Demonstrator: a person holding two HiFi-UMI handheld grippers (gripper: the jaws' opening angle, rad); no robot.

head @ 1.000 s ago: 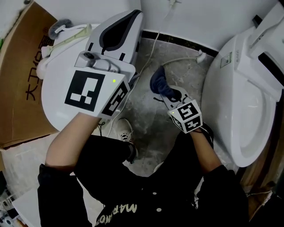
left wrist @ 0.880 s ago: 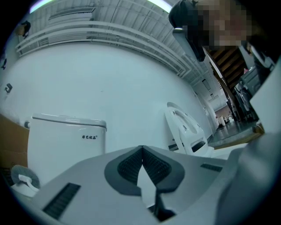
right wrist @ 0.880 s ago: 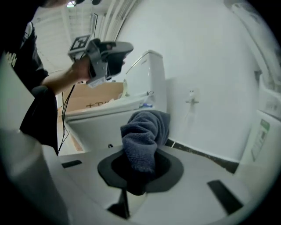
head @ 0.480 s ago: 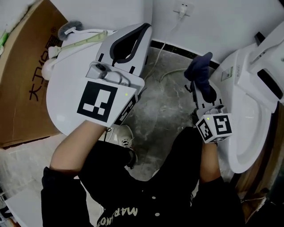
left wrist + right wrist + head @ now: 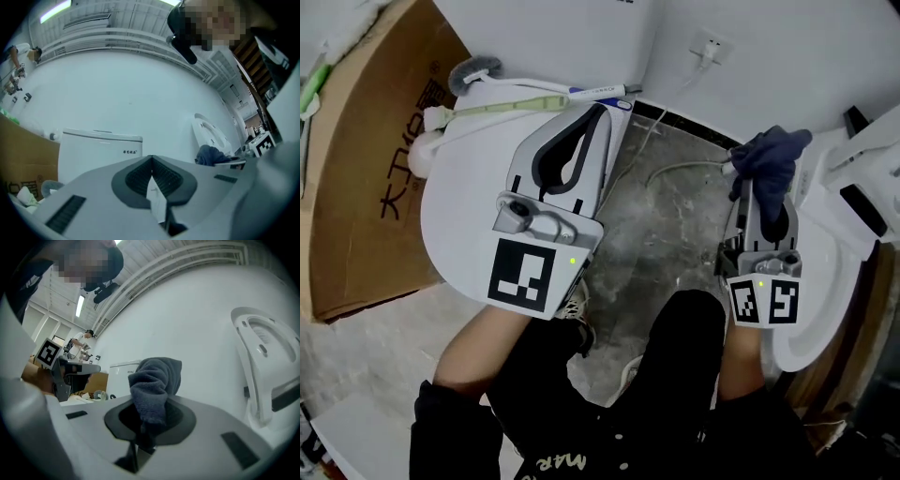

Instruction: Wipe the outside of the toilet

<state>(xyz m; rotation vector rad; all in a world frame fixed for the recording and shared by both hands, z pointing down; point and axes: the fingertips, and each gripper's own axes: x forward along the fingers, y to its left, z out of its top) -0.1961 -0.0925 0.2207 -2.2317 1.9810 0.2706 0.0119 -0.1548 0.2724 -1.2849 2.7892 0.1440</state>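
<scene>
The white toilet (image 5: 825,300) stands at the right in the head view with its lid raised (image 5: 265,357). My right gripper (image 5: 752,192) is shut on a dark blue cloth (image 5: 771,155), which bunches above the jaws (image 5: 154,380). The cloth hangs close to the left side of the toilet near its back; whether it touches is unclear. My left gripper (image 5: 602,112) is held over the floor between the two toilets. Its jaws are shut with nothing between them (image 5: 151,161). The left gripper view also shows the toilet (image 5: 211,138) and the cloth (image 5: 211,154) far right.
A second white toilet (image 5: 455,216) with its tank (image 5: 101,150) stands at the left, a toilet brush (image 5: 473,68) lying across it. A cardboard box (image 5: 366,178) is beyond it. A wall socket (image 5: 710,47) and white cable (image 5: 675,169) lie over the grey floor.
My right gripper has carried the cloth up and to the right, from over the floor to beside the toilet. The left gripper has stayed shut and shifted little.
</scene>
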